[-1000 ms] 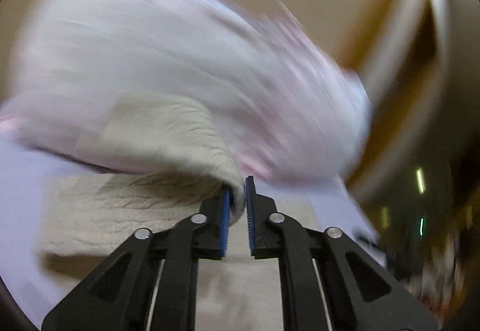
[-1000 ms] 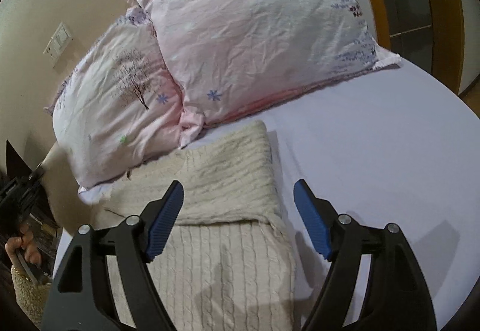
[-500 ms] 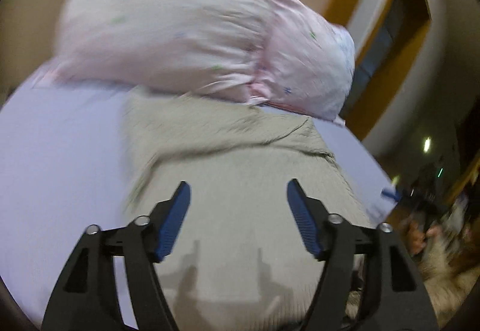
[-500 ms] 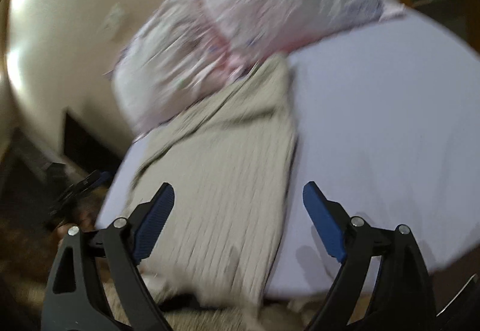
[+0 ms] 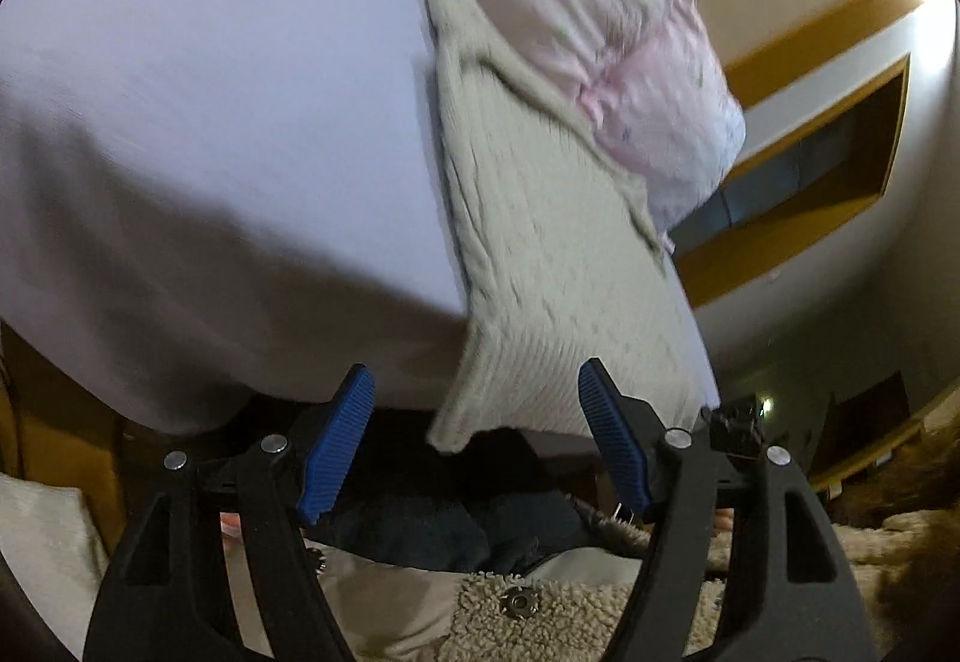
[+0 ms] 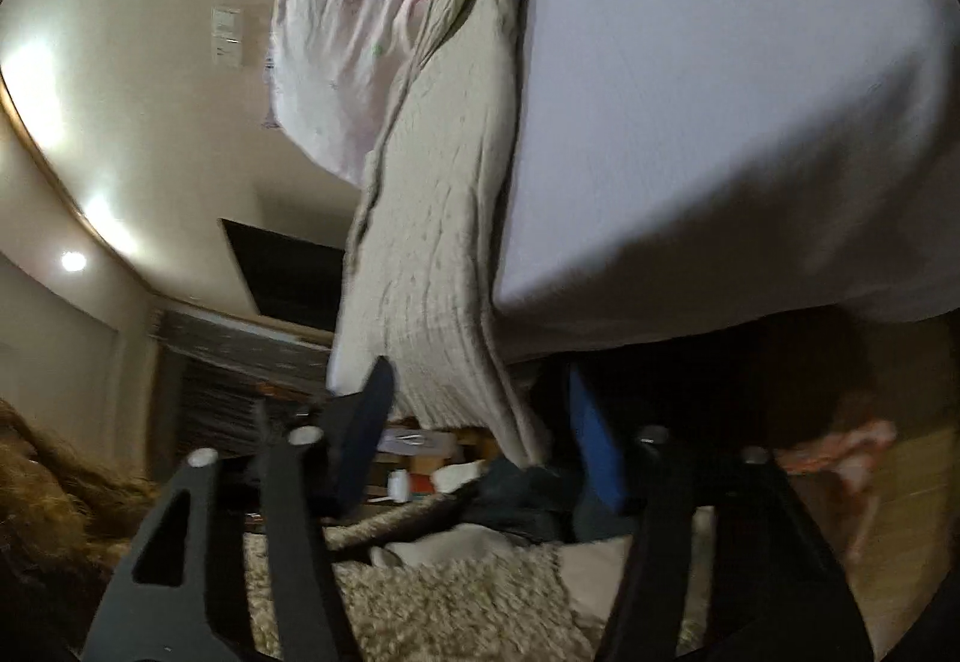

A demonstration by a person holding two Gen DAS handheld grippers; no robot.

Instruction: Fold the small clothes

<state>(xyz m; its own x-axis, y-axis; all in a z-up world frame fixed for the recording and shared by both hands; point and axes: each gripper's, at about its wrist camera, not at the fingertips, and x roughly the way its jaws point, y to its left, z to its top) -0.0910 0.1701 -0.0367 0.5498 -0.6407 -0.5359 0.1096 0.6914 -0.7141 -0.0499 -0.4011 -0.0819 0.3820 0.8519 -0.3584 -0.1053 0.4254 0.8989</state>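
Observation:
A cream cable-knit sweater (image 5: 540, 254) lies lengthwise on the lavender bed sheet (image 5: 210, 122), its far end folded over near the pillows and its near hem hanging over the bed edge. It also shows in the right wrist view (image 6: 438, 242). My left gripper (image 5: 477, 446) is open and empty, held back from the bed edge just below the hem. My right gripper (image 6: 480, 446) is open and empty, also below the hanging hem.
Two pink patterned pillows (image 5: 600, 20) lie at the head of the bed, touching the sweater; they also show in the right wrist view (image 6: 336, 32). A fleece jacket (image 5: 558, 614) and dark trousers (image 5: 432, 524) of the person are below. Wall and dark screen (image 6: 288, 272) lie left.
My left gripper let go of the sweater fold and opened. Both grippers pulled back from over the bed to its near edge and tilted downward.

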